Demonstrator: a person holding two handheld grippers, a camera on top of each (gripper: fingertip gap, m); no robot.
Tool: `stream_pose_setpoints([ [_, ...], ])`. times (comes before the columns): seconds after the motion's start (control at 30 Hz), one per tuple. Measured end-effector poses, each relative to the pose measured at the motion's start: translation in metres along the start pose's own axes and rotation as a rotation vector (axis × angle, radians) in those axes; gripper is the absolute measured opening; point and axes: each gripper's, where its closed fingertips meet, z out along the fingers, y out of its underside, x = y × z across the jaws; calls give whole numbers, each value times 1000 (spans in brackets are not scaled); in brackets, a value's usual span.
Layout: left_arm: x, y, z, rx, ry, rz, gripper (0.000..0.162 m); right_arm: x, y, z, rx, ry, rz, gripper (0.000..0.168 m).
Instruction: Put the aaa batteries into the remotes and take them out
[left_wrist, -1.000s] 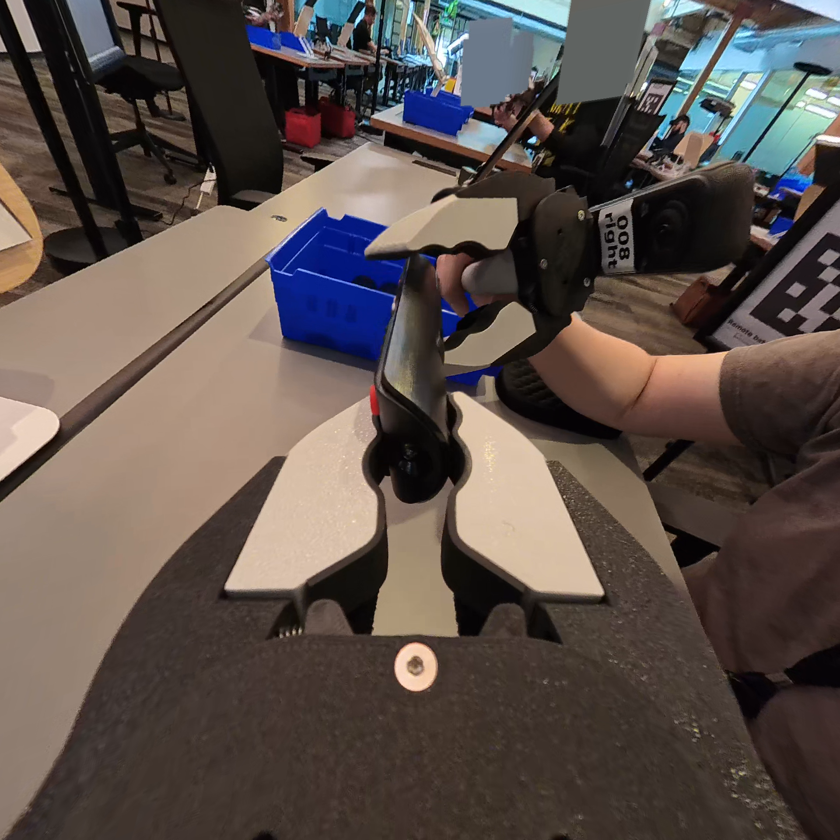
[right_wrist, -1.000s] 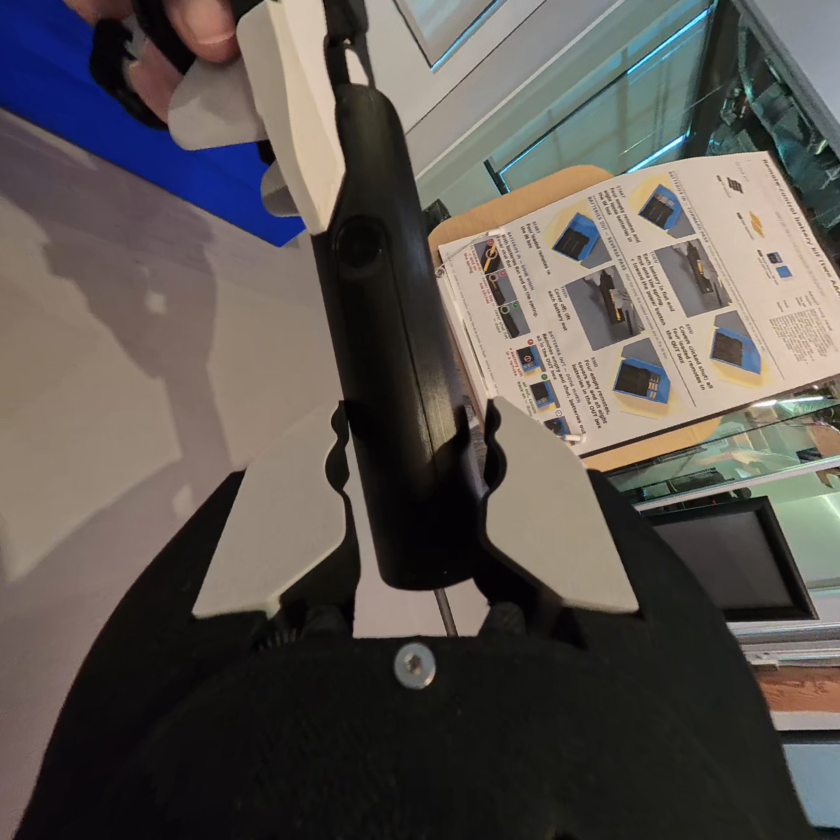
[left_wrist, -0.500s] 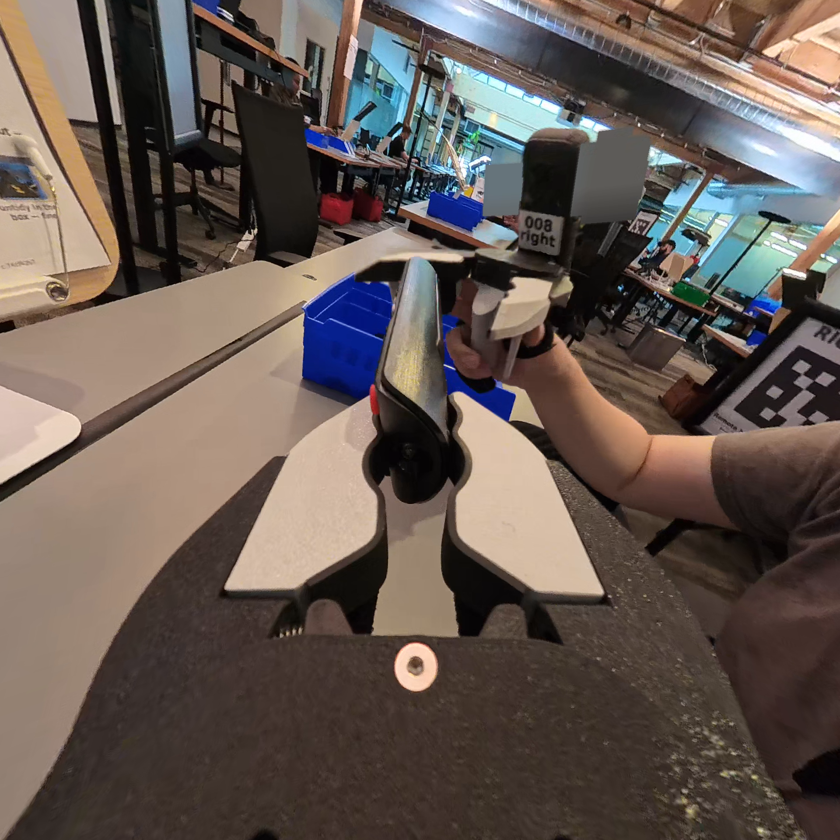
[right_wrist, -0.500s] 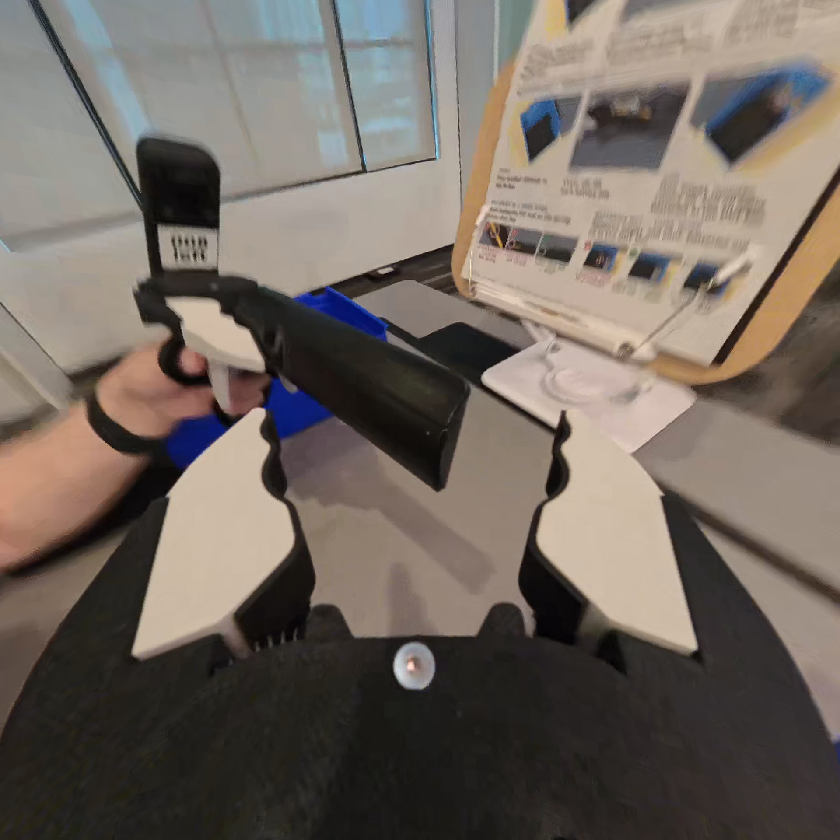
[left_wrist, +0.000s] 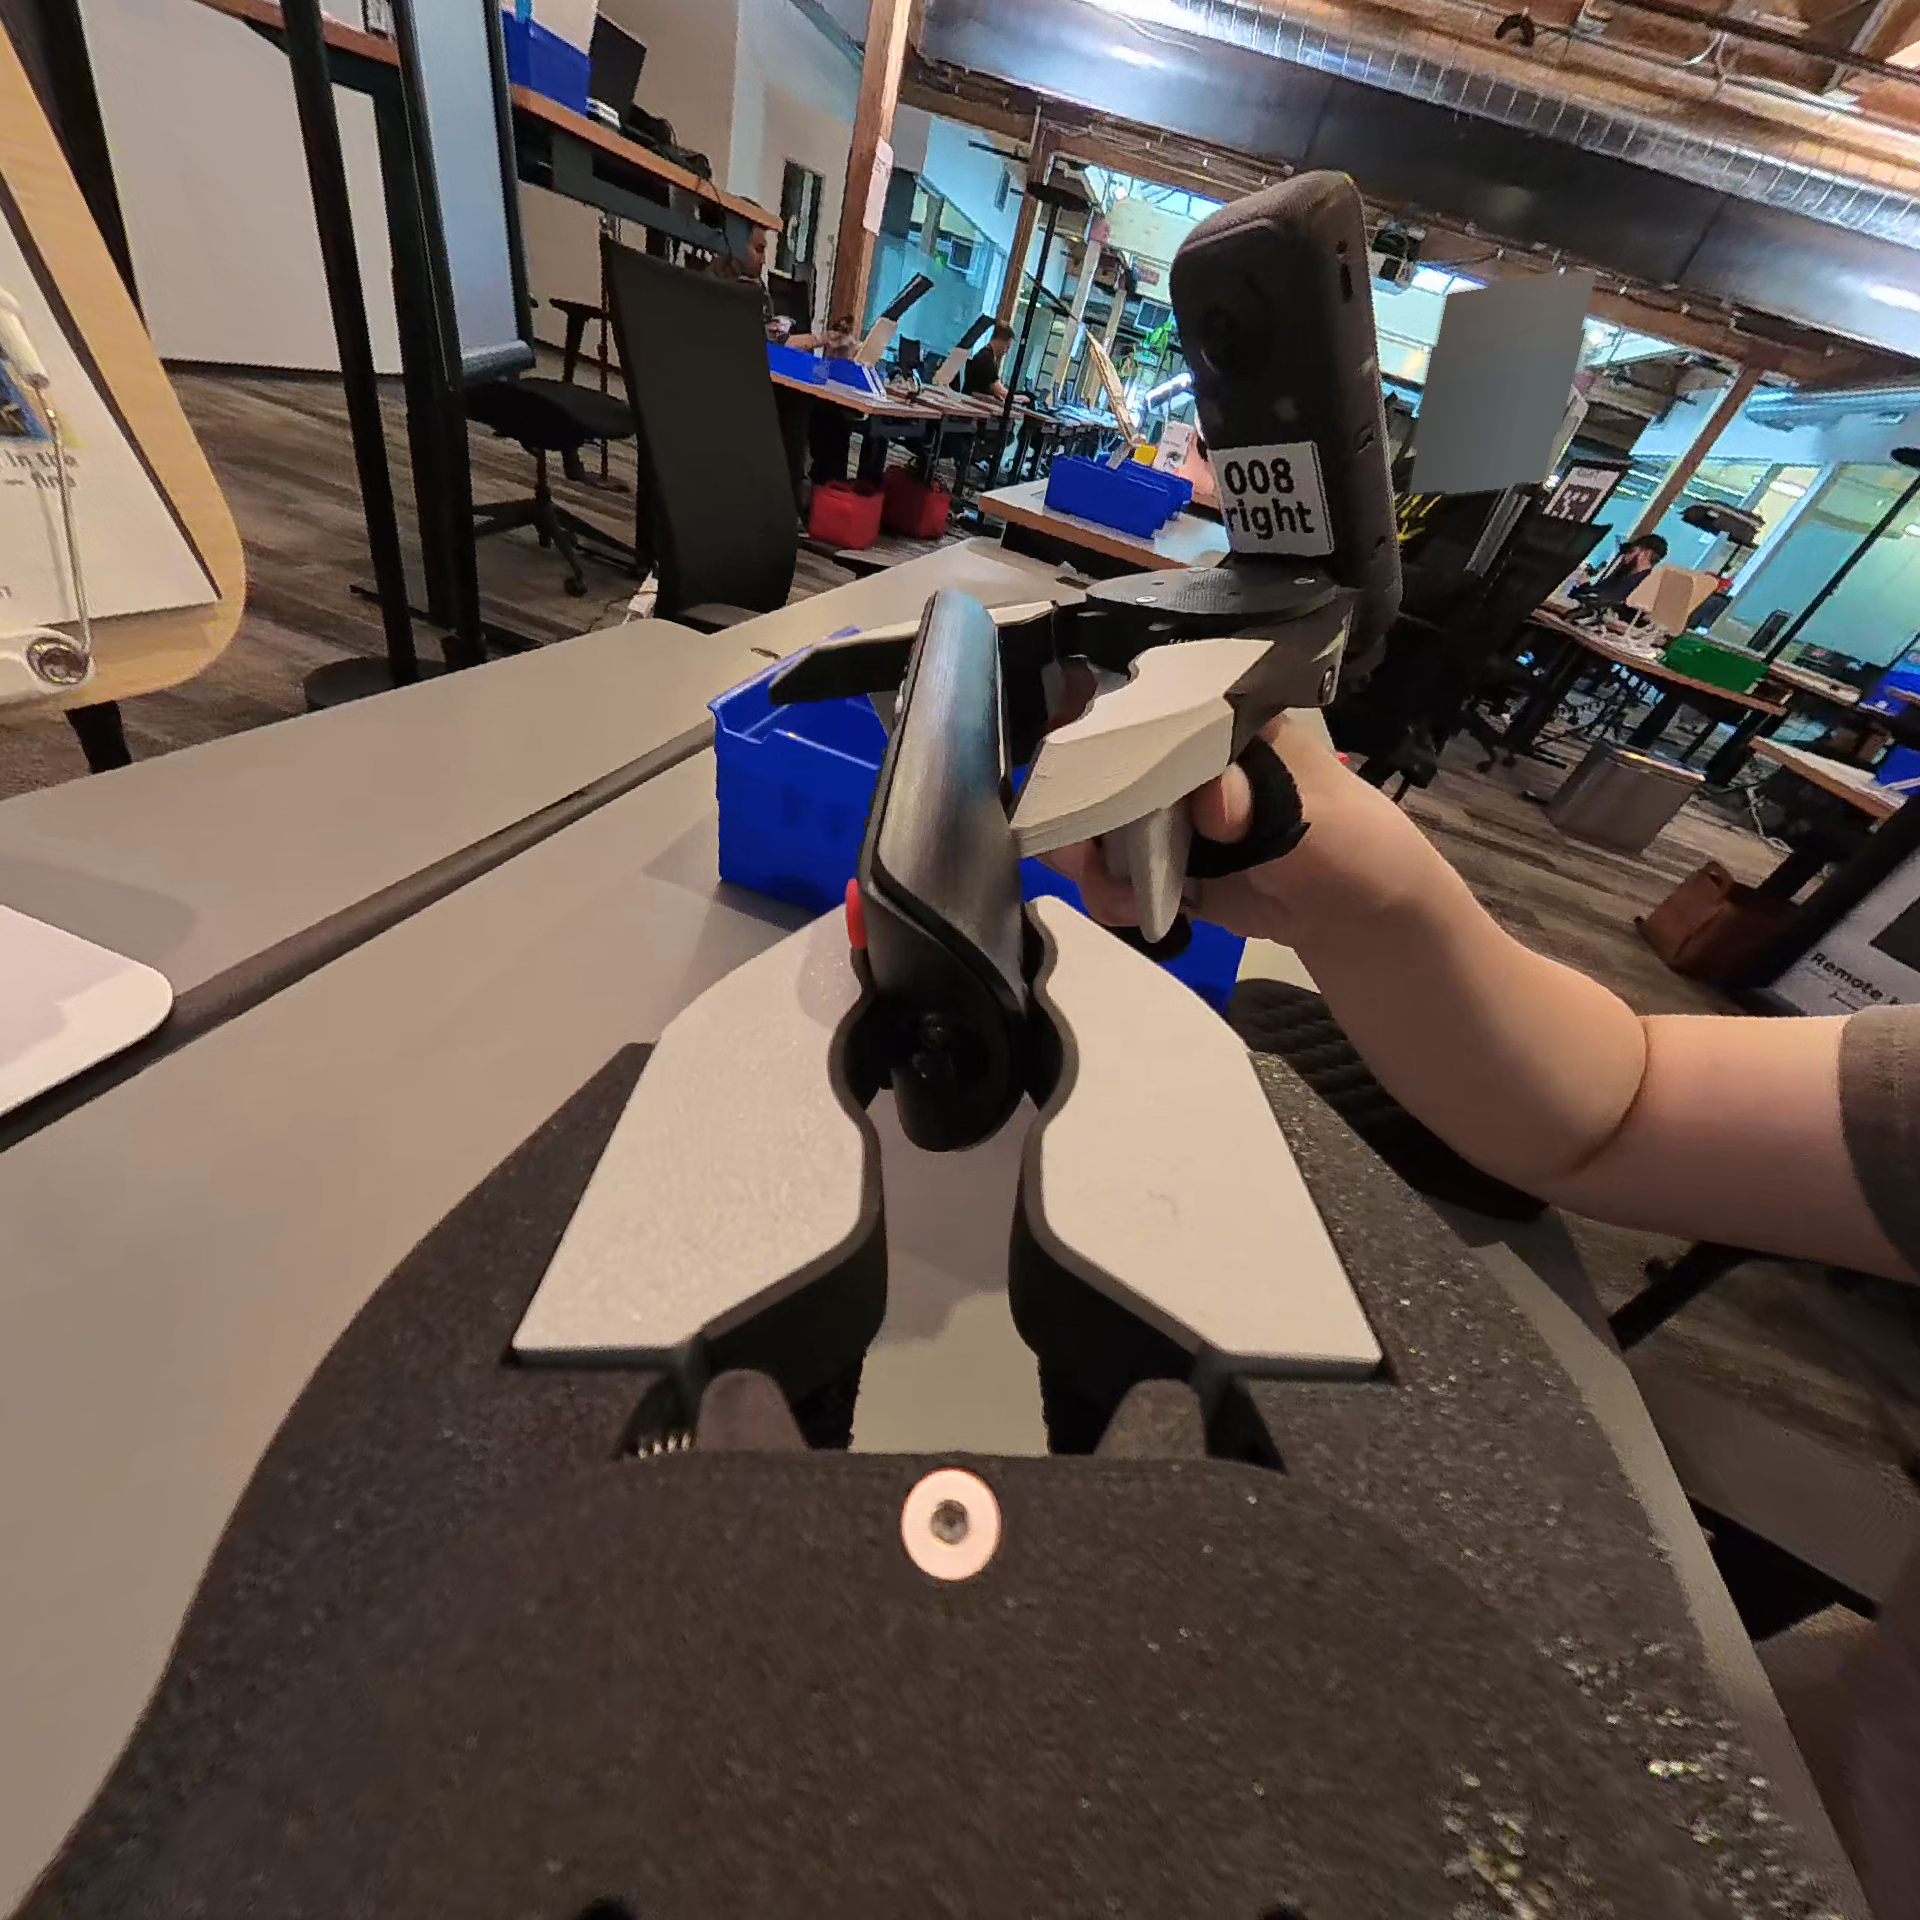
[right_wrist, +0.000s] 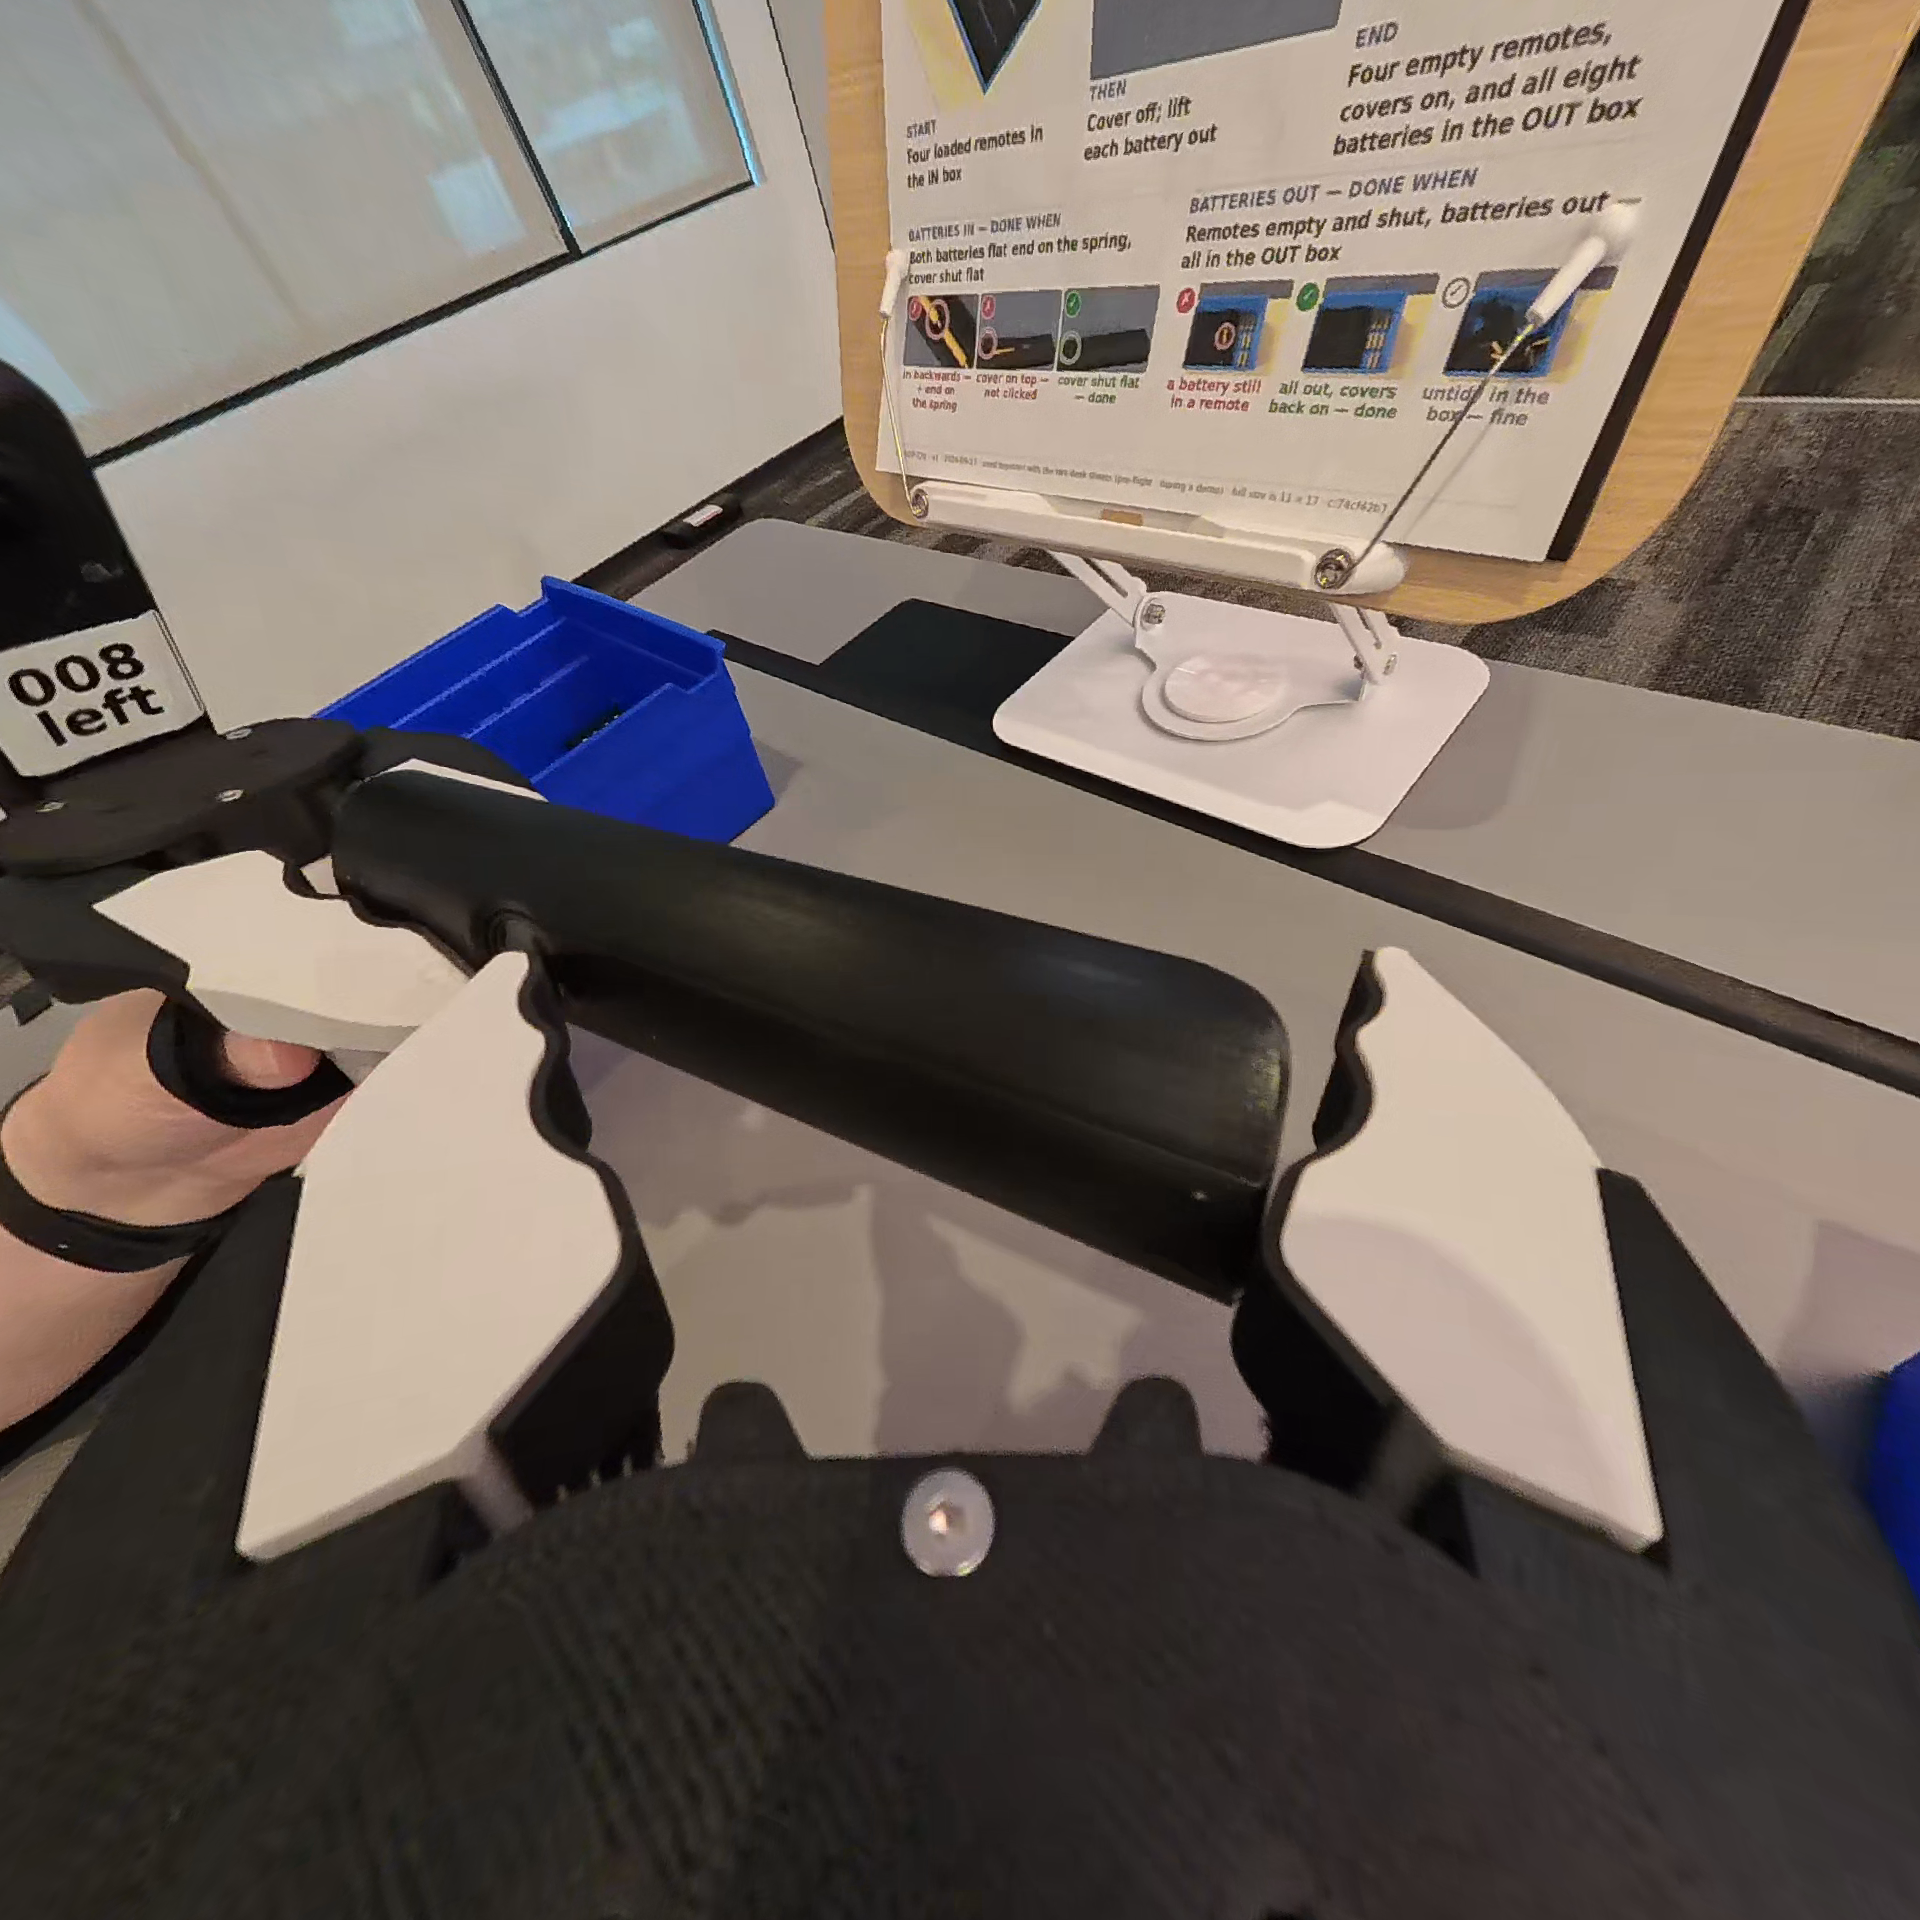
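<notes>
A black remote (left_wrist: 940, 883) is clamped at one end in the left gripper (left_wrist: 940, 1049) jaws, its far end between the right gripper's (right_wrist: 935, 1122) wide-open jaws; cover seemingly on, battery work apparently remaining.

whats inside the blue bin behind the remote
In the right wrist view the blue bin shows ribbed inner walls and something dark at its bottom; the near wall hides the rest.

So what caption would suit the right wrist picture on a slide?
Right gripper open around a black remote that the left gripper holds above the grey table.
</notes>
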Motion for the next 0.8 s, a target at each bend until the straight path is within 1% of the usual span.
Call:
stream_pose_setpoints([
  [0.4, 6, -3, 0, 9, -12, 65, 23, -3, -5, -4, 13, 5, -3, 141],
  [0.57, 5, -2, 0, 25, 21, 48, 23, -2, -6, -5, 14, 38, -31, 142],
  [0.8, 5, -1, -1, 26, 25, 60, 23, -3, -6, -5, 16, 45, -48, 142],
])
